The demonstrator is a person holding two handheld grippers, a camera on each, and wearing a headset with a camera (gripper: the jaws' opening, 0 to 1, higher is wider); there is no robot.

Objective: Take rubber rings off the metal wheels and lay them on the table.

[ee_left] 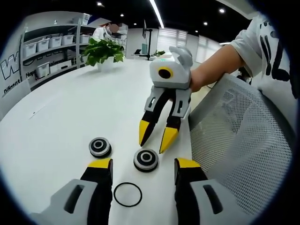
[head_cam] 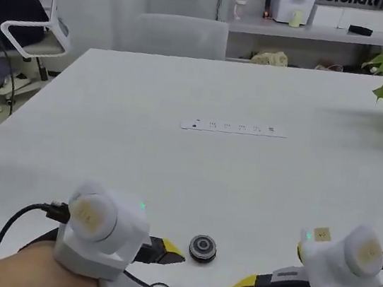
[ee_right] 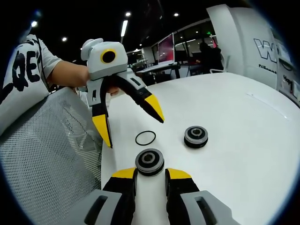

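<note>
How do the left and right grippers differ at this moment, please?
The left gripper has its jaws wide apart, while the right gripper leaves only a narrow gap. The loose rubber ring lies on the table under the gap between the left gripper's jaws; the right gripper points at the nearer metal wheel, just ahead of its tips. Both are empty and have yellow-tipped black jaws.

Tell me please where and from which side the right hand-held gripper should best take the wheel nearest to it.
The wheel lies flat on the table, so its top face offers no hold. Probably best to grip its outer rim on two opposite sides, coming in low from the person's side, where the right hand-held gripper faces it with open jaws.
</note>
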